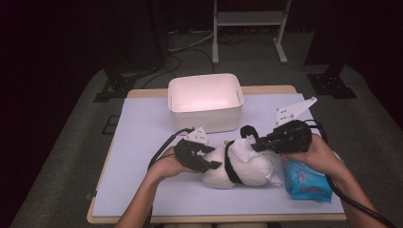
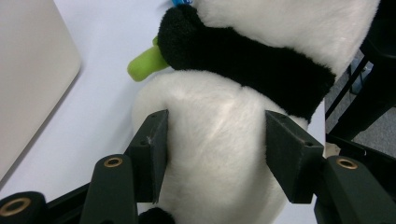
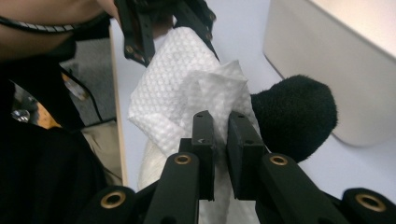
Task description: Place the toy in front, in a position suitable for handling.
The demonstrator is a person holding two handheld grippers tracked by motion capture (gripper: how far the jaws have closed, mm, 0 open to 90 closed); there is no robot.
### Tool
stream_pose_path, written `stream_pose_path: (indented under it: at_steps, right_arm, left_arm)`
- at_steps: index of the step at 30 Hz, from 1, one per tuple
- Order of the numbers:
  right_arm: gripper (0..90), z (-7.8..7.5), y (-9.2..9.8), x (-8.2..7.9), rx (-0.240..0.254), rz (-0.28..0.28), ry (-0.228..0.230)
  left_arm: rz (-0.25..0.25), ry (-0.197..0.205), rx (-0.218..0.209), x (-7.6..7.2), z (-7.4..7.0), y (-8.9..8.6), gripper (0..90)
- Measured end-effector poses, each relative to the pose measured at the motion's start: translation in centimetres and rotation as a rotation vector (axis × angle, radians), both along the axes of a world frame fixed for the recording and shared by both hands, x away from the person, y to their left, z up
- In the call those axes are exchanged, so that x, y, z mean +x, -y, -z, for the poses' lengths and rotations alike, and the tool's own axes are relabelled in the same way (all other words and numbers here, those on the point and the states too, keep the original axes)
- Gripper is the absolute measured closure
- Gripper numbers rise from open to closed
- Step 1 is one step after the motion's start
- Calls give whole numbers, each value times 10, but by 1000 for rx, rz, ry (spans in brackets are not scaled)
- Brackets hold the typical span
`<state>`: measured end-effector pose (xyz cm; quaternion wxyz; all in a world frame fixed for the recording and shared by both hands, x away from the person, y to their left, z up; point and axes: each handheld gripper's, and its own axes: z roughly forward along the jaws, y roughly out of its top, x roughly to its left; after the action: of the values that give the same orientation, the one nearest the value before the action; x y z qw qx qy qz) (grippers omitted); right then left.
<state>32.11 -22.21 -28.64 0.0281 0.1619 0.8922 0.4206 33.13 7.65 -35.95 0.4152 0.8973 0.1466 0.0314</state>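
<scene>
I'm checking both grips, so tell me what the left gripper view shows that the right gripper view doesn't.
Left gripper view alone: the left claw clamped on the plush panda at its white body, the black band across it, and a green piece beside it.

Right gripper view alone: the right claw pinching a white wet wipe, draped over the panda next to a black plush part.

Both: the panda, the pale table mat and a side of the white bin.
</scene>
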Motion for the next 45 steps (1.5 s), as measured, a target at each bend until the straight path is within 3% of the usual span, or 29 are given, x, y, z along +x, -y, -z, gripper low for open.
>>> stream_pose_path:
  at_steps: [6,10,17,20,22,25,27,36,39,45]
  right_arm:
    - [822,13,10,6,-21,29,-31]
    - [822,18,17,7,-13,44,-35]
    - [823,24,21,6,-4,43,-53]
    - [823,28,23,6,5,44,-62]
    - [823,30,25,7,15,43,-66]
    - [824,33,26,8,32,50,-75]
    - [824,33,27,9,54,53,-73]
    - [824,41,17,14,47,48,-85]
    - [824,41,11,16,51,49,-83]
    - [824,36,2,17,46,34,-69]
  left_arm:
    - [10,-2,-20,-1,-2,2,355]
    - [11,-15,-7,2,-2,-2,270]
    - [48,-50,29,5,14,3,116]
    - [57,-75,27,11,22,4,97]
    - [63,-76,15,11,25,4,127]
    - [61,-33,19,9,23,4,291]
    - [46,-18,26,7,19,4,338]
    - [25,81,117,-2,1,-3,354]
    - [13,70,111,-2,2,-7,355]
    - [12,92,118,-4,0,-10,358]
